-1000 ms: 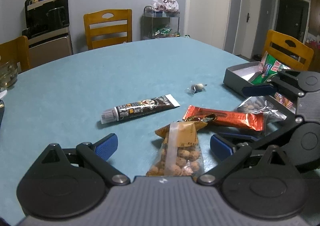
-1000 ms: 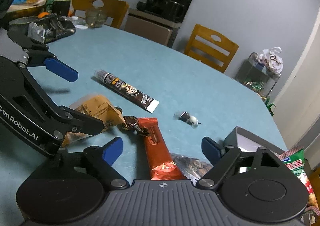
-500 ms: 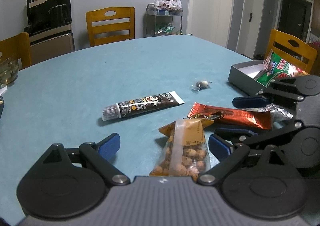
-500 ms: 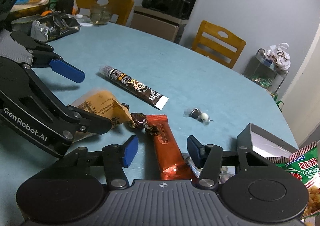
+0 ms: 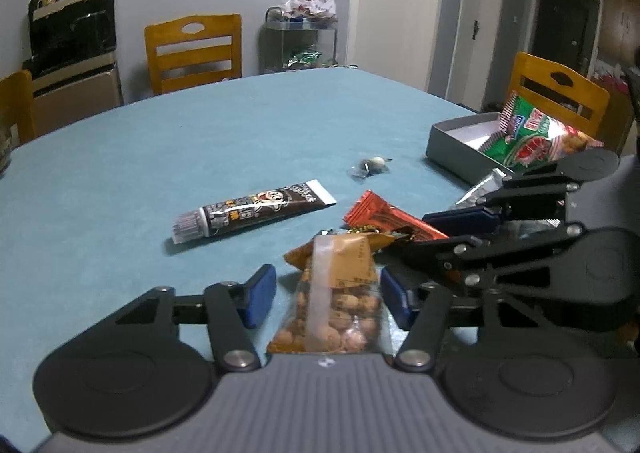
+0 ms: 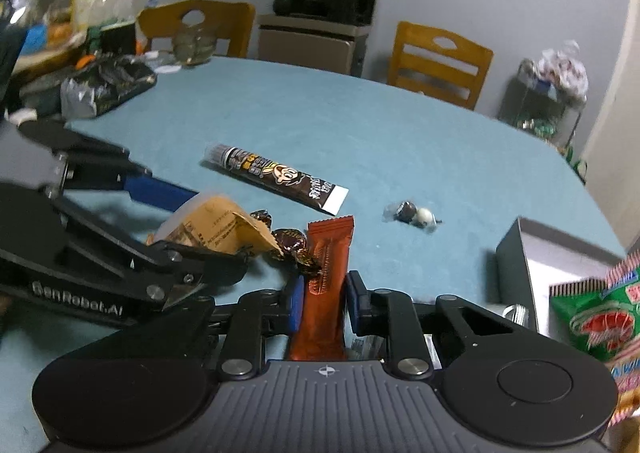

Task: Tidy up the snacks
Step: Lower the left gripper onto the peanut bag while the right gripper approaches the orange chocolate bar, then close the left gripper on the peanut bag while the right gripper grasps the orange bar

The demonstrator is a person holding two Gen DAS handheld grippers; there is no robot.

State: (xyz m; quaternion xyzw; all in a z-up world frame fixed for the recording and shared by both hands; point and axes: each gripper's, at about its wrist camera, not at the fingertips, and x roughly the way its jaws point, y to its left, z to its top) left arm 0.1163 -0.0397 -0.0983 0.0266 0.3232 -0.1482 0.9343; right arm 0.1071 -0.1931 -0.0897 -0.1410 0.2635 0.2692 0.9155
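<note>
On the teal table, the left gripper has just been closing around the clear bag of coated peanuts; a gap remains at its left pad. The right gripper, also just closing, clamps the orange-red foil snack bar. The grey open box sits at two o'clock.

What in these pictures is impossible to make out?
- Peanut bag: near end hidden under the left claw body, left view.
- Grey box: inside cut off by the right edge and the green snack bag, right view.
- Small wrapped candies: too small to identify.
</note>
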